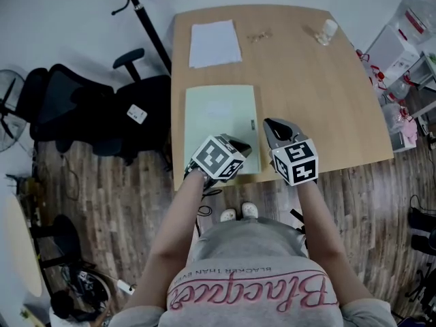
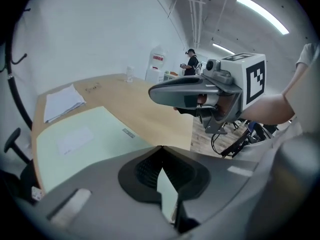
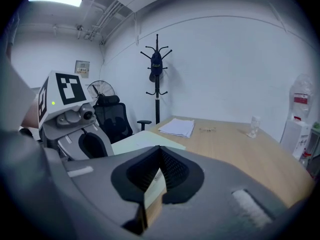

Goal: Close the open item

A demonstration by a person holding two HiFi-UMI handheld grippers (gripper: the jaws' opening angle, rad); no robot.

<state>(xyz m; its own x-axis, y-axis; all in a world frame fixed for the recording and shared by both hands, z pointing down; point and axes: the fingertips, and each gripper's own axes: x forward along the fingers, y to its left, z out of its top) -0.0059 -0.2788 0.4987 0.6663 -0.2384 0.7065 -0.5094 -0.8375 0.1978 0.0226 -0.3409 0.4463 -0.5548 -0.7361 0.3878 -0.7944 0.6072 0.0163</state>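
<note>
A pale green folder (image 1: 221,125) lies flat and closed on the near left part of the wooden table (image 1: 320,94). A small label sits at its right edge. My left gripper (image 1: 243,146) hovers over the folder's near right corner with its jaws shut and nothing between them. In the left gripper view the tips (image 2: 161,147) meet above the folder (image 2: 80,139). My right gripper (image 1: 274,124) stands just right of the folder, over bare wood. Its jaws (image 3: 160,147) are also shut and empty, and the folder (image 3: 145,139) shows beyond them to the left.
A stack of white paper (image 1: 214,43) lies at the table's far left, a small bottle (image 1: 327,31) at the far right, and a small item (image 1: 259,37) between them. A black office chair (image 1: 88,107) and a coat rack (image 3: 157,79) stand left of the table. A person (image 2: 190,64) stands far off.
</note>
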